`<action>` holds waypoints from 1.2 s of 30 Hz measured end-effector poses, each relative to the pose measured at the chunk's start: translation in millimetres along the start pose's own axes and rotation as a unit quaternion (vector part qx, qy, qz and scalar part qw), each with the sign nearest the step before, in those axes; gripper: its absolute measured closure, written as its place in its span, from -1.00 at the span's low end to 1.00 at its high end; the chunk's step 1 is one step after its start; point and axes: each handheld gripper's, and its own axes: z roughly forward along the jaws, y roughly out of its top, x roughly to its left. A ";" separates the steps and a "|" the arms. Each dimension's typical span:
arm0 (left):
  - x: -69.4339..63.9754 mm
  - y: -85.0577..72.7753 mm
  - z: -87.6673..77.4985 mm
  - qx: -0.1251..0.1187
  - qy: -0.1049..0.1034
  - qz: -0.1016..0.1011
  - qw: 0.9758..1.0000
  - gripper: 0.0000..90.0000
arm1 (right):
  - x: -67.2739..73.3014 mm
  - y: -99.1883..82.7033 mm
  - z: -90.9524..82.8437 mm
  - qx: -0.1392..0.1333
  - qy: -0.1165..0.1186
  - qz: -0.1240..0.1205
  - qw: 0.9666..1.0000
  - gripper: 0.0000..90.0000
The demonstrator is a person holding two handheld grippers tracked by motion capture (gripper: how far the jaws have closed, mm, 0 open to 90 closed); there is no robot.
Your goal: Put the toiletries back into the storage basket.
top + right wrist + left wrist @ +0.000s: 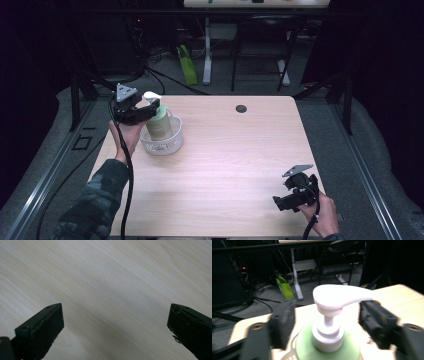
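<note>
Both tools gape: left (327,322) astride unlabelled pump bottle (329,340), right (115,332) over table (112,277).

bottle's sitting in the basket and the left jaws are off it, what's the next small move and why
Probably draw the left gripper back from the pump bottle: the bottle stands upright in the white basket, and the jaws stand apart on either side of its white pump head, pressing nothing.

Smooth white plastic pump head (337,298) on a green bottle (159,126); matt pale wood-grain table (240,150); clear plastic basket (162,143).
</note>
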 end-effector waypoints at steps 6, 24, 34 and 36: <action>-4.7 5.5 -15.1 0.002 0.005 0.023 1.000 -0.66 | 0.6 0.3 -0.1 0.001 -0.001 -0.002 1.000 -0.99; -6.9 -10.7 -67.4 0.054 -0.005 0.042 0.998 -0.91 | 2.7 0.7 -0.3 0.003 -0.003 -0.005 1.000 -0.99; -14.2 -38.6 -90.6 0.093 -0.023 0.050 0.994 -1.00 | 3.5 0.8 0.5 0.005 -0.002 -0.004 1.000 -0.99; -16.0 -45.0 -94.2 0.103 -0.028 0.053 0.993 -1.00 | 3.8 0.6 1.0 0.006 -0.001 -0.003 1.000 -0.99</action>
